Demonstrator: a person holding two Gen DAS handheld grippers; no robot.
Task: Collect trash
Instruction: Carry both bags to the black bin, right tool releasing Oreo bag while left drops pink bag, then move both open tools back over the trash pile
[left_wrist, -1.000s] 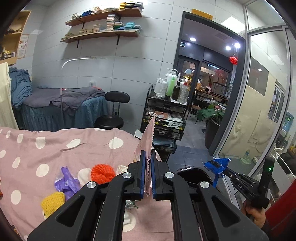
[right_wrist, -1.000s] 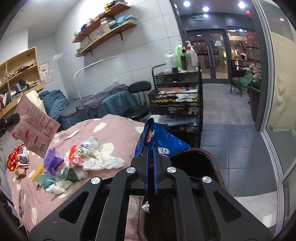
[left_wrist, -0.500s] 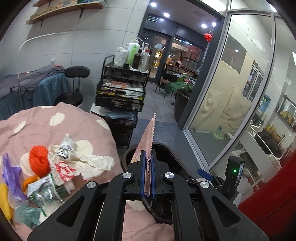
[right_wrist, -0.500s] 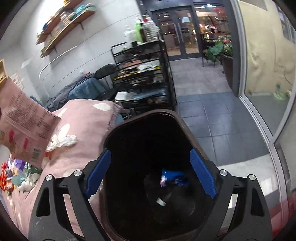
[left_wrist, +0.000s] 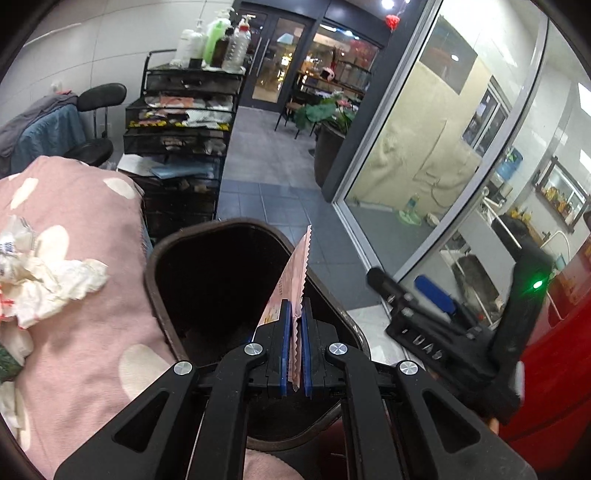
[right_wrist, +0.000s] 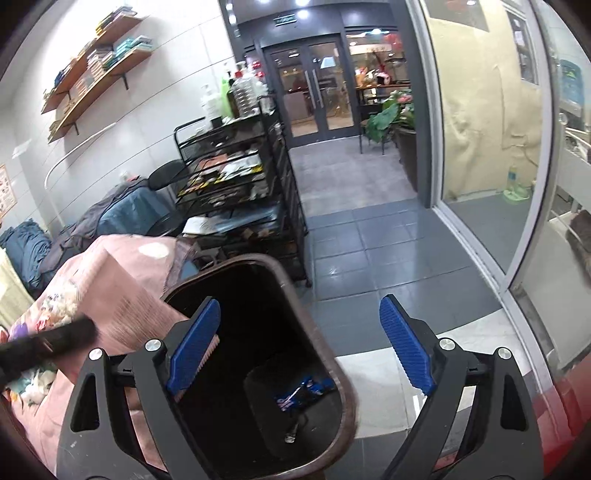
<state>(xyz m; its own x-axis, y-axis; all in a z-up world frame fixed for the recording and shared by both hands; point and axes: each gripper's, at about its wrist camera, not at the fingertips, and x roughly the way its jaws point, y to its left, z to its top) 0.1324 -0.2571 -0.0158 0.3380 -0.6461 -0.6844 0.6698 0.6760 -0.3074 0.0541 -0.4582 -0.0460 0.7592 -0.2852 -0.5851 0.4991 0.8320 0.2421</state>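
One wrapper (left_wrist: 295, 271) to drop: our left gripper (left_wrist: 294, 334) clamps it over the bin (left_wrist: 157, 280); right gripper (right_wrist: 299, 347) gapes empty. Next, we release left.

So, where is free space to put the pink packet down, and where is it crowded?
Free: the dark bin, holding only a blue wrapper, and bare pink cloth beside its rim. Crowded: crumpled tissues farther left on the cloth. The pink packet stays in the left hand-held gripper.

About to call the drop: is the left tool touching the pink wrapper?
Touching. The left wrist view shows the left tool shut on the pink wrapper, pads pressing both sides, above the bin.
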